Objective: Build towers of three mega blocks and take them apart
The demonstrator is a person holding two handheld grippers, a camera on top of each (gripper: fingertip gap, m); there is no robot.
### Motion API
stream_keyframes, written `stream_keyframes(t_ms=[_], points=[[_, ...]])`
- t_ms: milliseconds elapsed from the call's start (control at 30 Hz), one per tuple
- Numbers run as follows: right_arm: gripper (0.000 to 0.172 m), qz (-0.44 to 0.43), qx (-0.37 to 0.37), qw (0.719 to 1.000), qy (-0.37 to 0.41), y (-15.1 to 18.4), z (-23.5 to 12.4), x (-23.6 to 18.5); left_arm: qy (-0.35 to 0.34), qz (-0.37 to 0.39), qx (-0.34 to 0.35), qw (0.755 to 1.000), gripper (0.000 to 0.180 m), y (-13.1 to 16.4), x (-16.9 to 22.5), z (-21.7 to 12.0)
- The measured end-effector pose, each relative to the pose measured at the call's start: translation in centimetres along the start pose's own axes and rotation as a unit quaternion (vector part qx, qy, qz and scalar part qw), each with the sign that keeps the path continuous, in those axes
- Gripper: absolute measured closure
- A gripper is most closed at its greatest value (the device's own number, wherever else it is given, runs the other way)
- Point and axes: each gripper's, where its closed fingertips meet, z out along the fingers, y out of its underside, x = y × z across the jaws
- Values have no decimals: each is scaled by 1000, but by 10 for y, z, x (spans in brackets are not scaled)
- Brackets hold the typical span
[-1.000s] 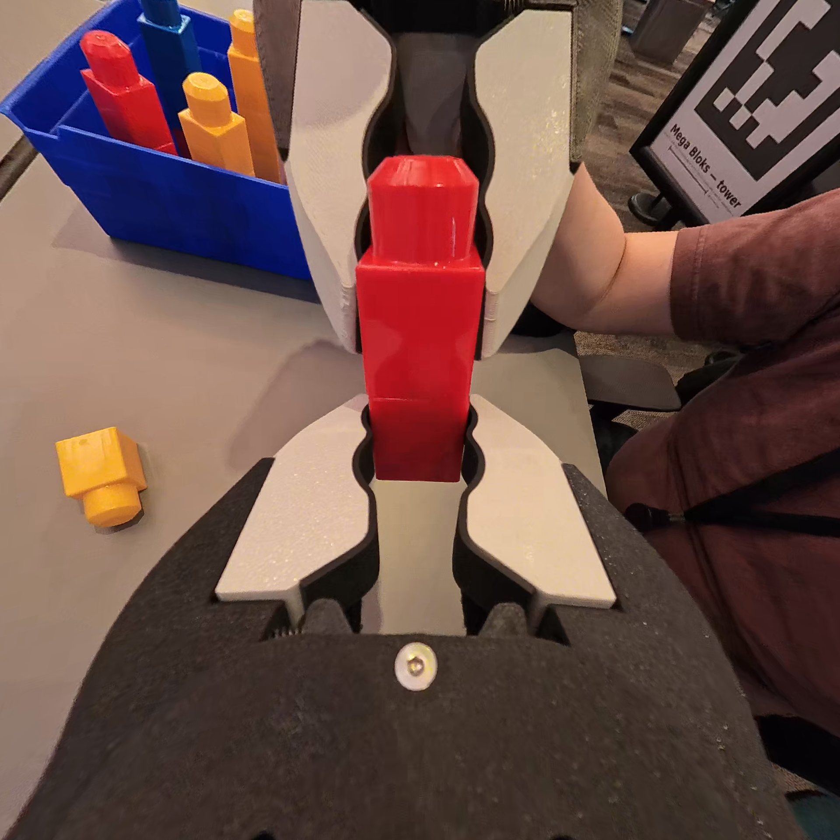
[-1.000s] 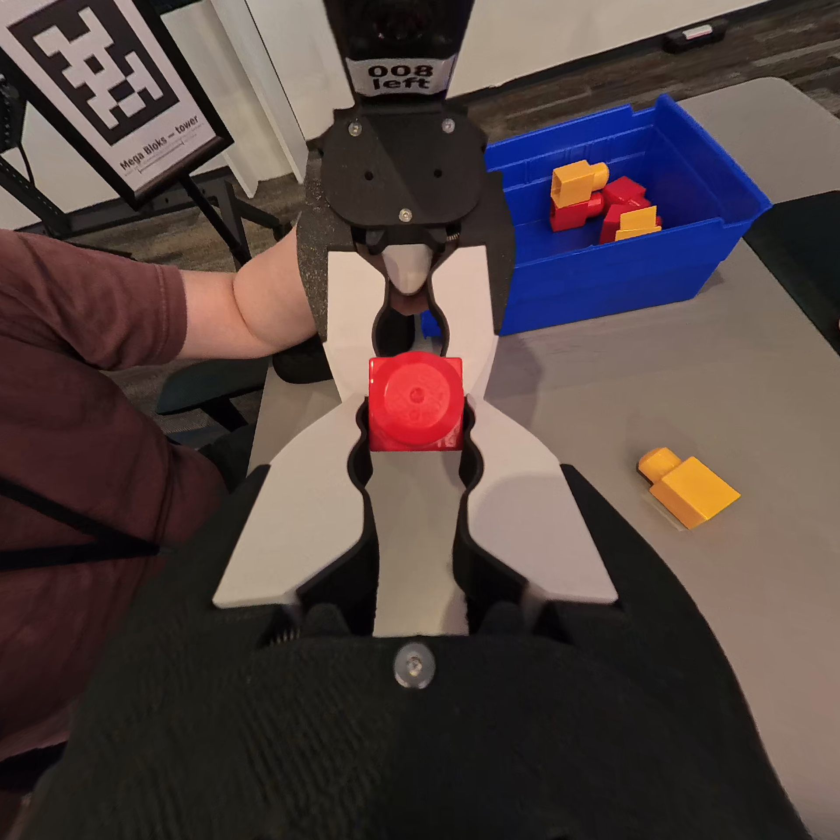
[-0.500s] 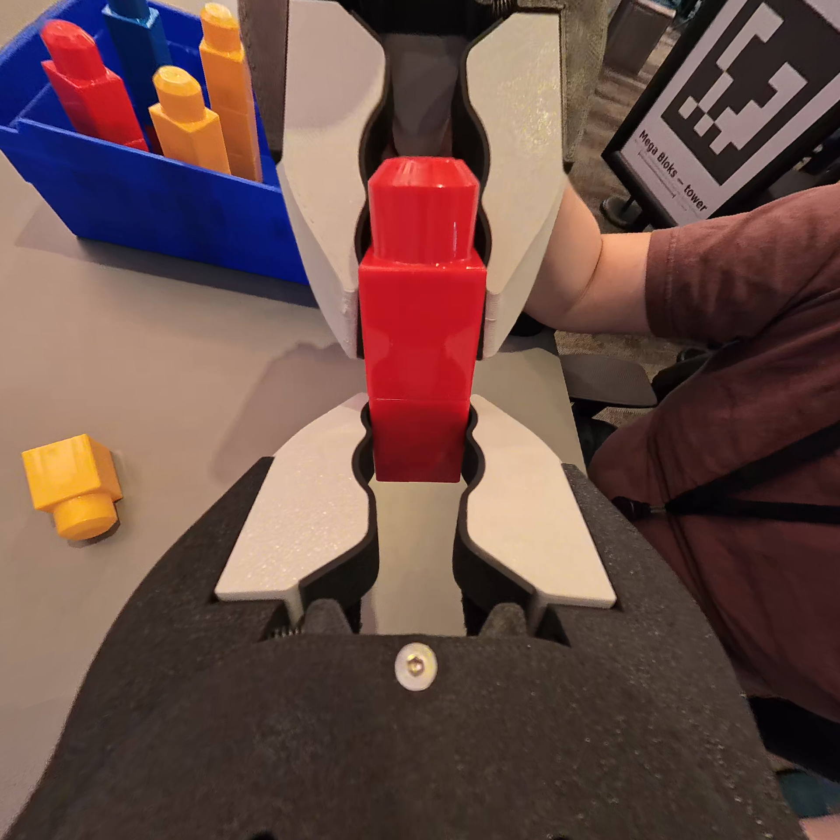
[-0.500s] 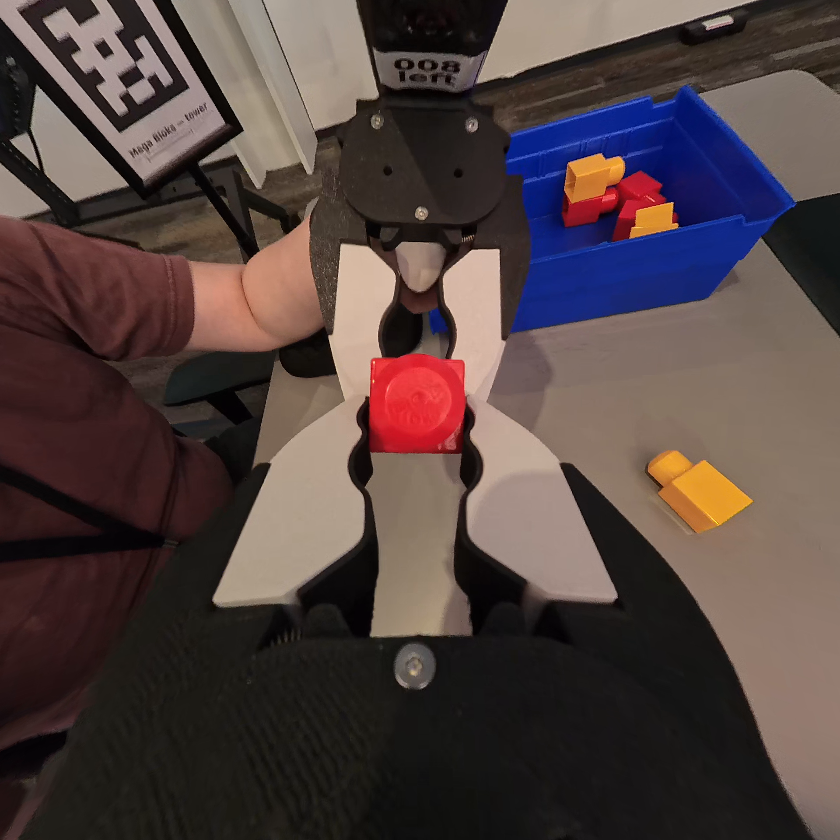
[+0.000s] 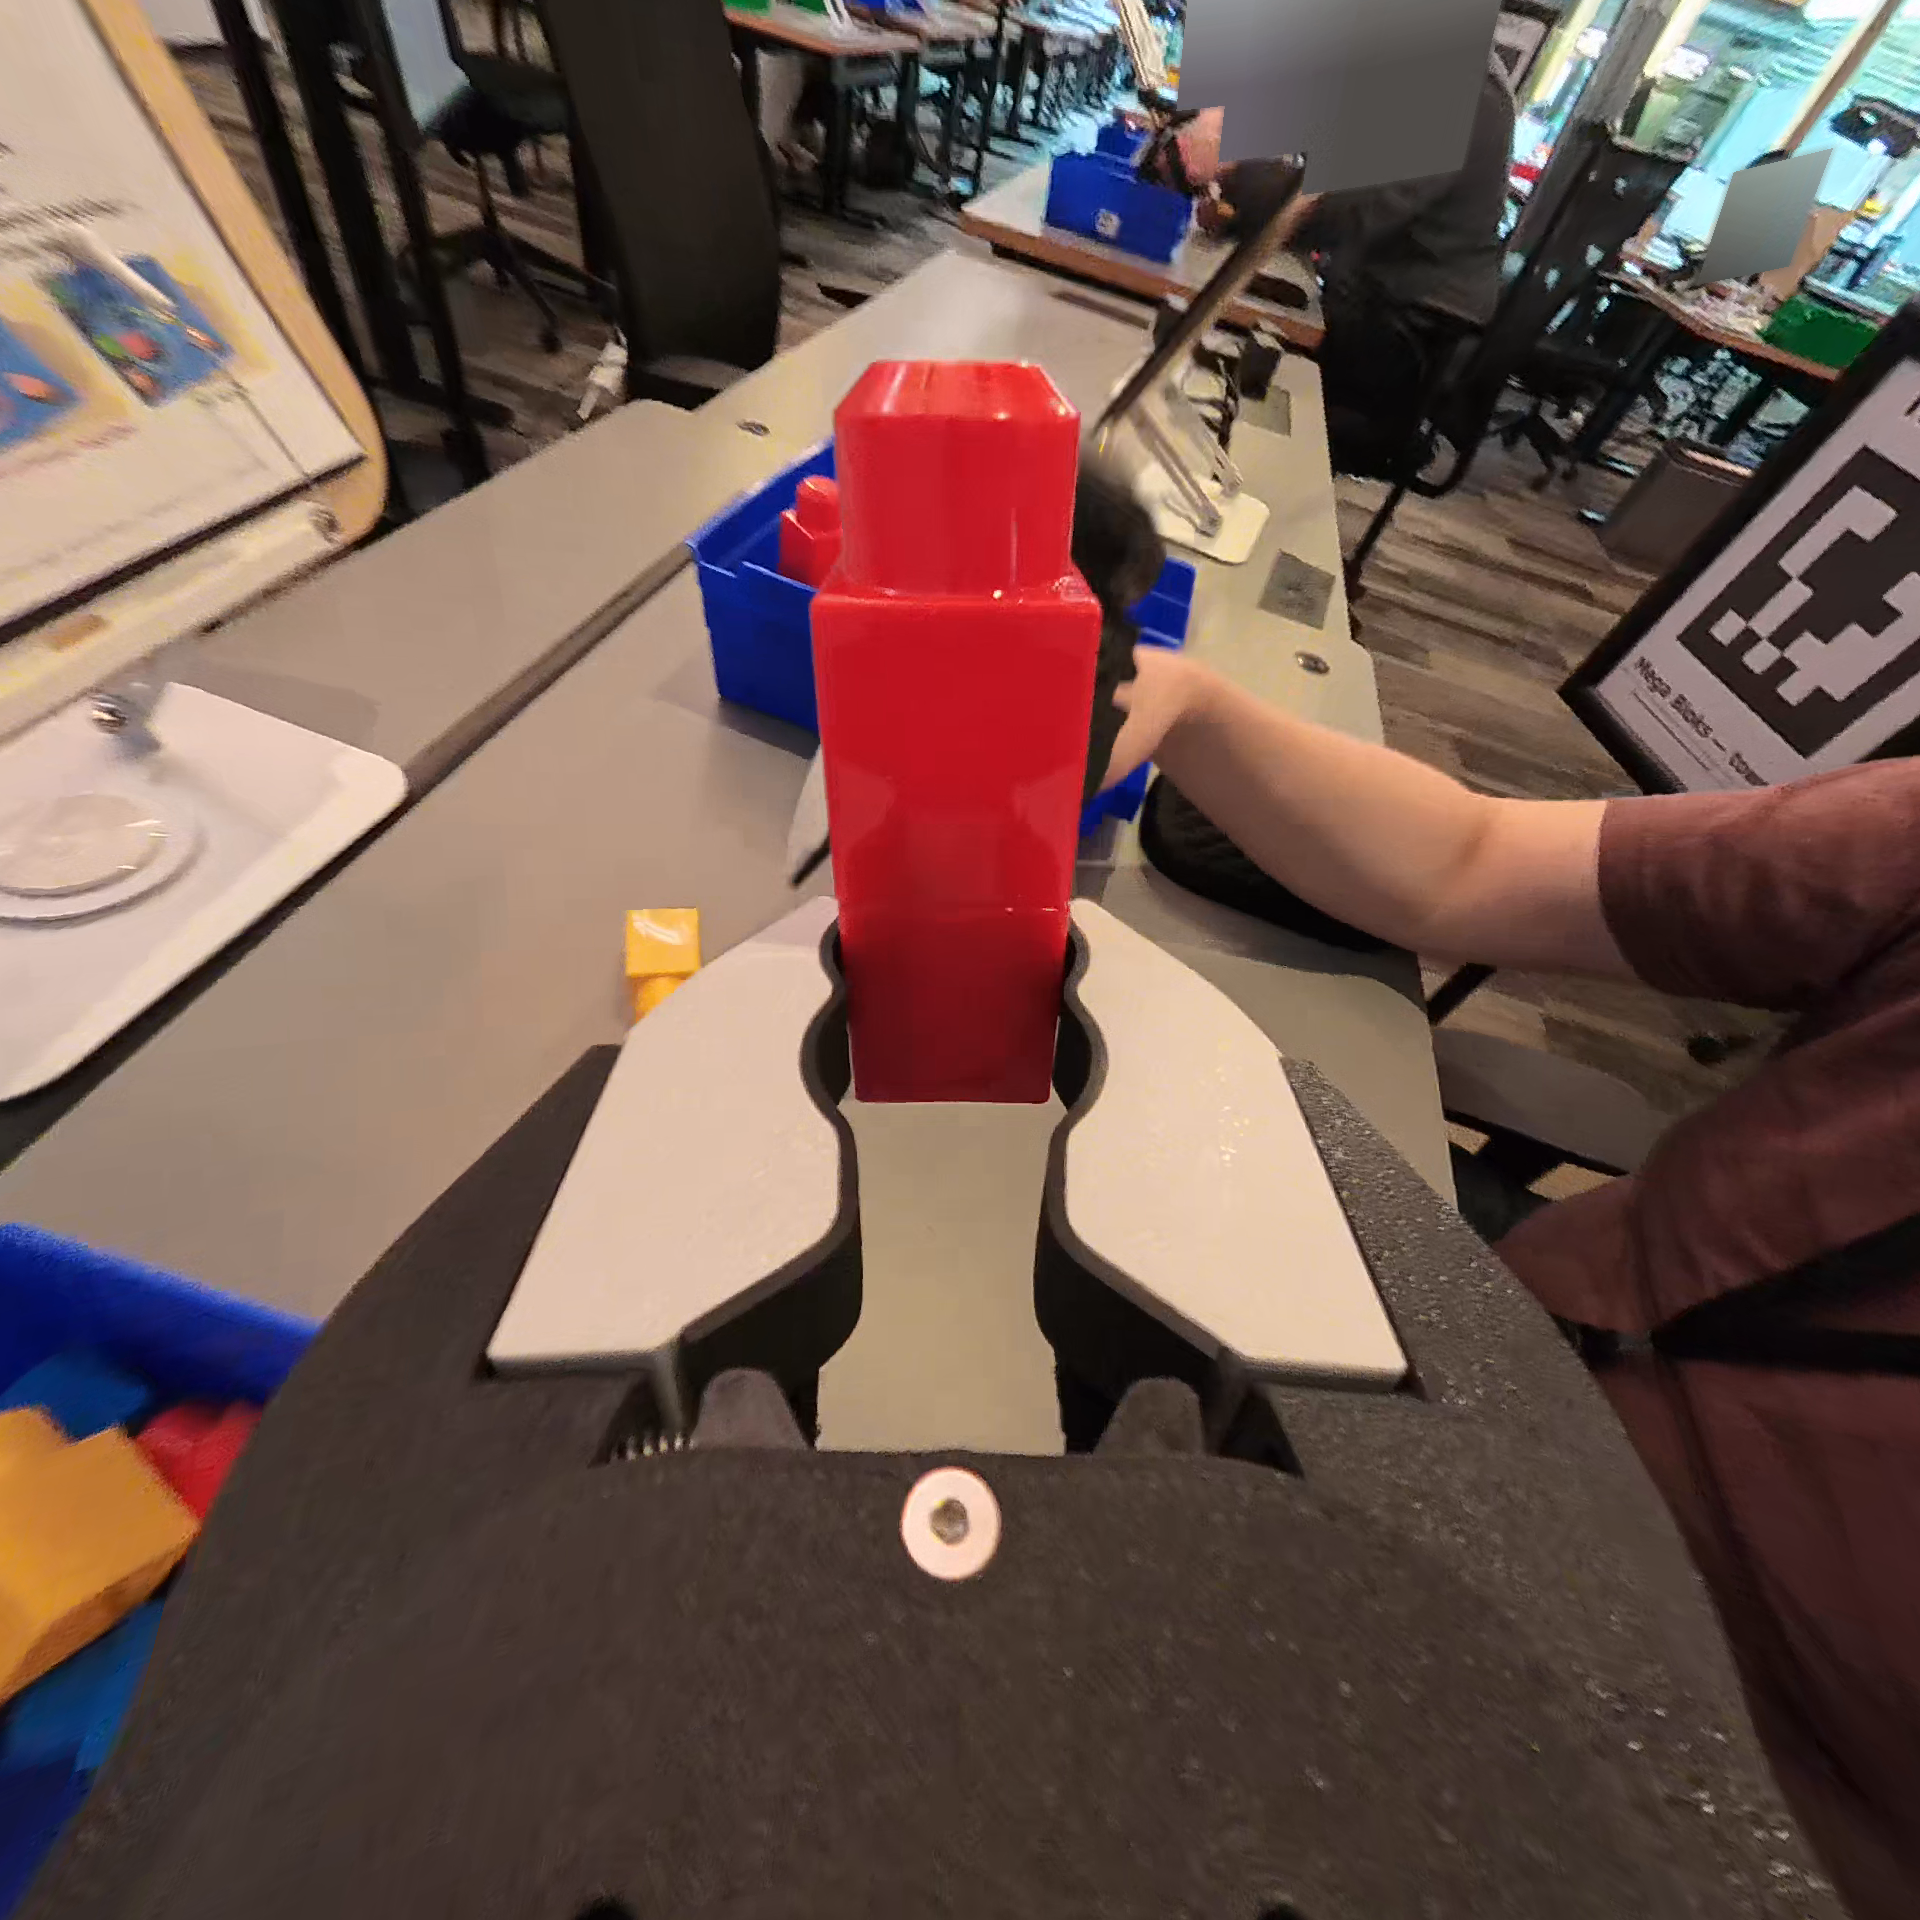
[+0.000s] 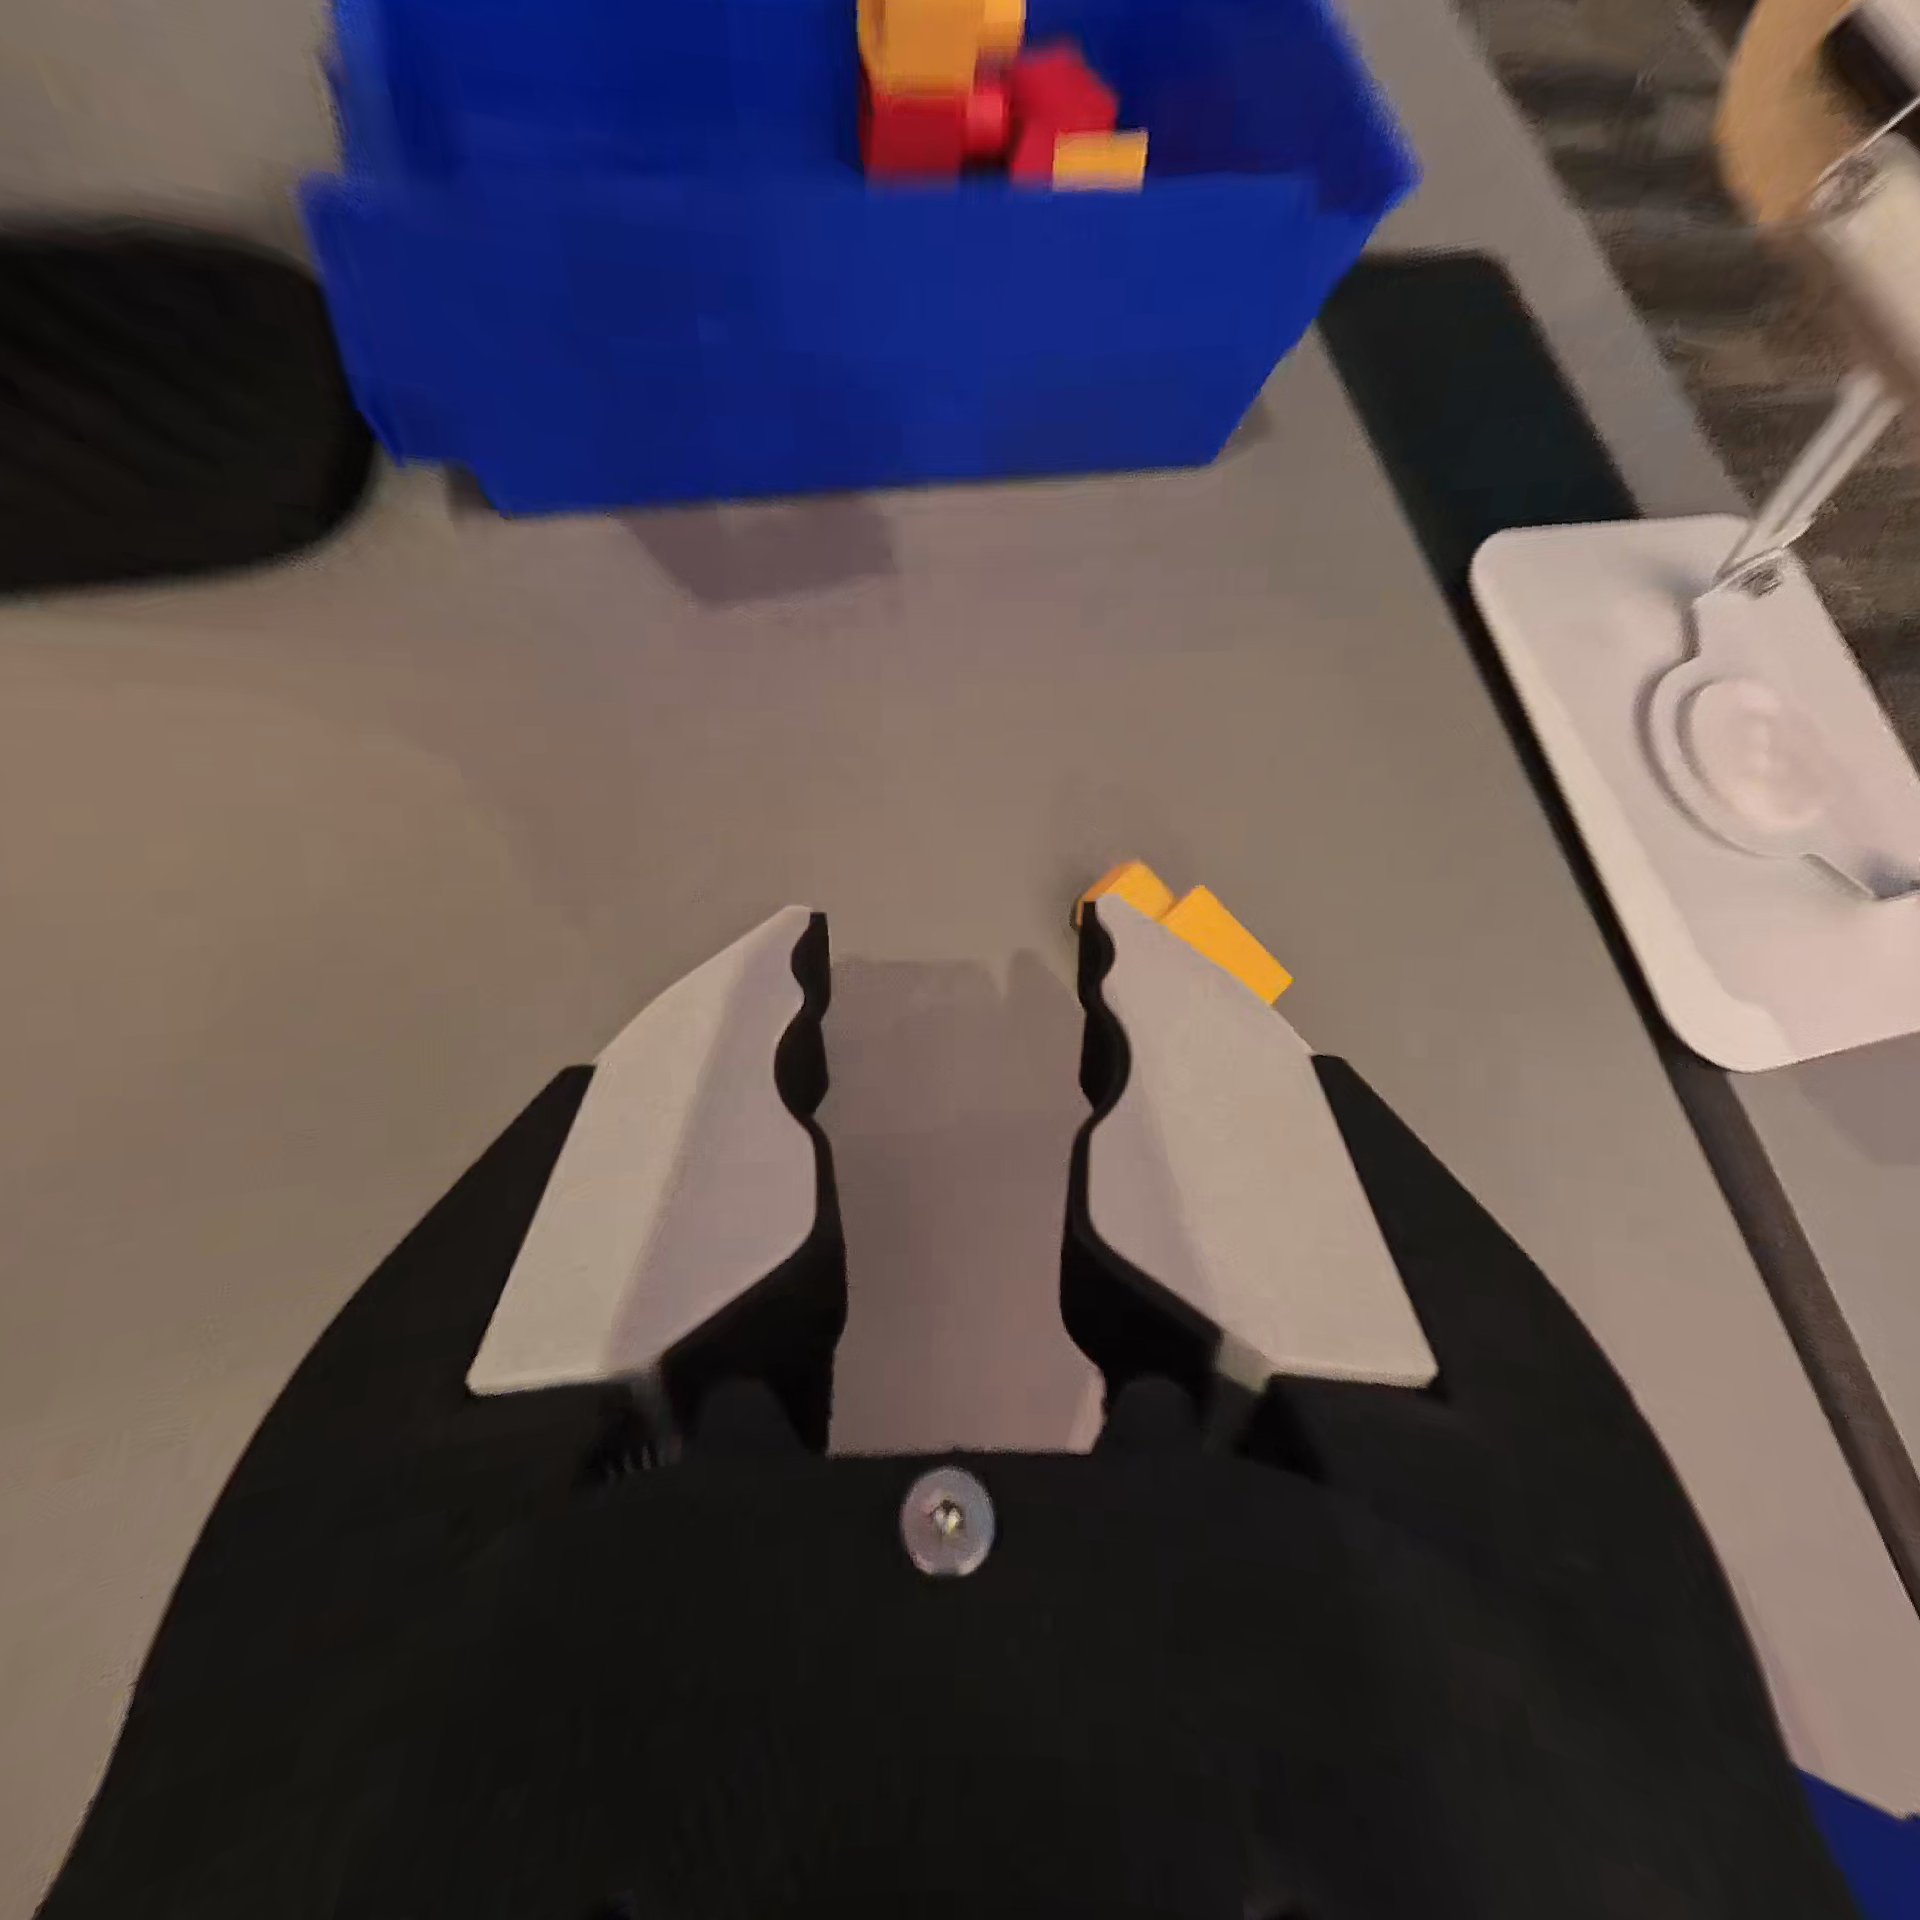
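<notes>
left view: my left claw clamped on the bottom of a red stack of 2 blocks, standing upright | right view: my right claw spread, bare; yellow block lying flat just off its right fingertip, long axis slanting right | right claw looks nearer for block 3

Red two-block stack upright, yellow block lying on its side

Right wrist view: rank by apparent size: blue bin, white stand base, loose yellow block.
1. blue bin, clearly largest.
2. white stand base, cut off by the frame edge.
3. yellow block, smallest, though the open right claw partly hides it.
</notes>
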Motion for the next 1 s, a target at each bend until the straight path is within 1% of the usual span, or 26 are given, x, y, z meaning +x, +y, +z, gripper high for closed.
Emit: stream_keyframes(t_ms=[67,100,133,233,333,433,500,600,767,867,933,1000], points=[[124,-12,-31,999,34,12,23,10,-4,1,26,1000,145,-8,1,-14],[122,-13,-55,997,61,20,30,21,-3,1,36,999,145,-11,2,-20],[117,-14,-74,994,81,27,36,30,-4,1,43,999,145,-13,3,-24],[111,-20,-89,989,113,38,46,49,-3,6,57,998,145,-16,5,-33],[109,-10,-97,991,89,40,56,51,8,5,70,997,145,-21,7,-36],[109,17,-130,987,88,51,62,58,6,0,82,997,145,-24,5,-35],[108,25,-132,986,98,53,62,61,0,-2,78,997,145,-23,2,-34],[108,33,-142,985,93,54,58,55,-1,-2,72,997,145,-21,1,-33],[108,28,-184,980,73,57,48,38,9,-5,66,998,145,-20,4,-30],[108,6,-161,982,99,46,47,45,12,-3,64,998,145,-21,7,-28],[108,11,-139,985,103,39,52,51,17,-2,66,998,145,-22,9,-26],[108,21,-136,985,100,42,56,57,19,-1,65,998,145,-22,9,-25]])
